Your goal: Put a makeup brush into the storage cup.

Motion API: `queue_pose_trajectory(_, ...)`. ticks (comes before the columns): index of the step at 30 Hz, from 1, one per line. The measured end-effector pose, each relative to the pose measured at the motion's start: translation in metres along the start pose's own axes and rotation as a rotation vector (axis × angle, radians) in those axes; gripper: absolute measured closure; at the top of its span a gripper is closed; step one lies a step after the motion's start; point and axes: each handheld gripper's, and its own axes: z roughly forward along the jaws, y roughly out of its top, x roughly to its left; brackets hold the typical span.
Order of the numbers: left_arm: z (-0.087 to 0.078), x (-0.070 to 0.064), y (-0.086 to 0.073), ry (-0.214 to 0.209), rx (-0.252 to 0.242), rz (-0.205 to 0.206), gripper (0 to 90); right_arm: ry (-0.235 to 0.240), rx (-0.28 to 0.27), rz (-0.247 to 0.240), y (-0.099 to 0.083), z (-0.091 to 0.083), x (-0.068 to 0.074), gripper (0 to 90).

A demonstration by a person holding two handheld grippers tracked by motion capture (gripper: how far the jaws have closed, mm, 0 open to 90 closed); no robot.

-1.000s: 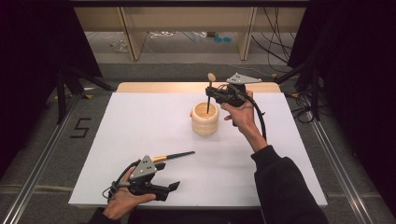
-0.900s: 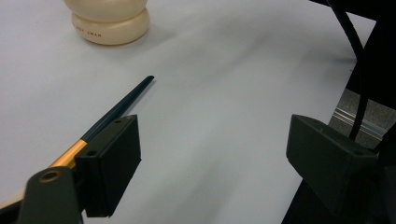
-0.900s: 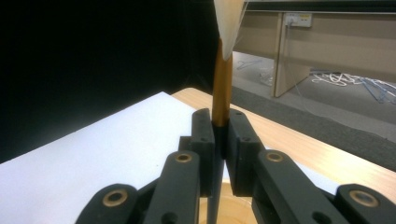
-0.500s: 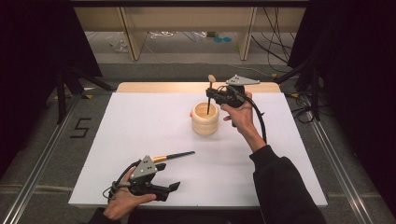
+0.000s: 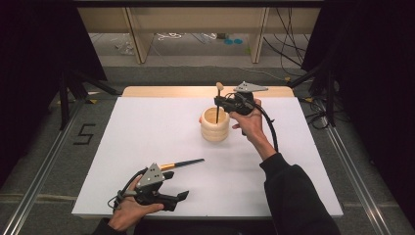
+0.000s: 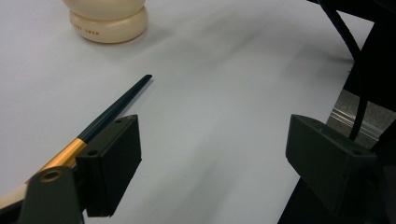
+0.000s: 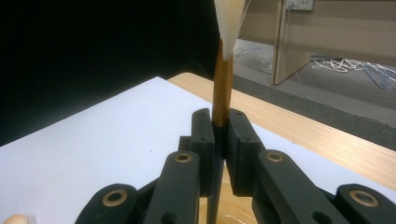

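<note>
Hardly anything has shifted since a second ago: the right gripper (image 5: 219, 102) still hangs over the wooden holder (image 5: 215, 125) at the far middle of the white table (image 5: 147, 127), perhaps a touch lower, though the change is too slight to be sure. Its jaws are clamped on a brush (image 5: 218, 104), held upright, pale tip up and dark handle pointing down into the holder's mouth; in the right gripper view the jaws pinch the golden ferrule (image 7: 222, 86) tight, with the cream bristles (image 7: 229, 23) rising above. Down at the near left, the left gripper (image 5: 172, 193) rests low on the table in the person's hand, jaws spread wide with nothing between them. A second brush (image 5: 182, 164) lies flat just beyond it, dark handle pointing right toward the holder. In the left gripper view that second brush (image 6: 109, 114) lies right beside the outside of one jaw, and the holder's base (image 6: 108, 25) sits well off at the far end.
</note>
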Motion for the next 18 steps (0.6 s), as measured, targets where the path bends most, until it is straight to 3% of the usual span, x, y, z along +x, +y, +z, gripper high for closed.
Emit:
queue_pose_trajectory(13,0.0003,-0.0002,-0.0002,-0.013,0.005,0.0,18.0,0.001,0.016,0.014,-0.0037,0.0018,-0.0005,83.0)
queue_pose_trajectory(18,0.0006,-0.0014,-0.0006,-0.021,0.006,-0.019,18.0,0.008,0.015,0.004,-0.0048,0.0032,-0.0005,83.0)
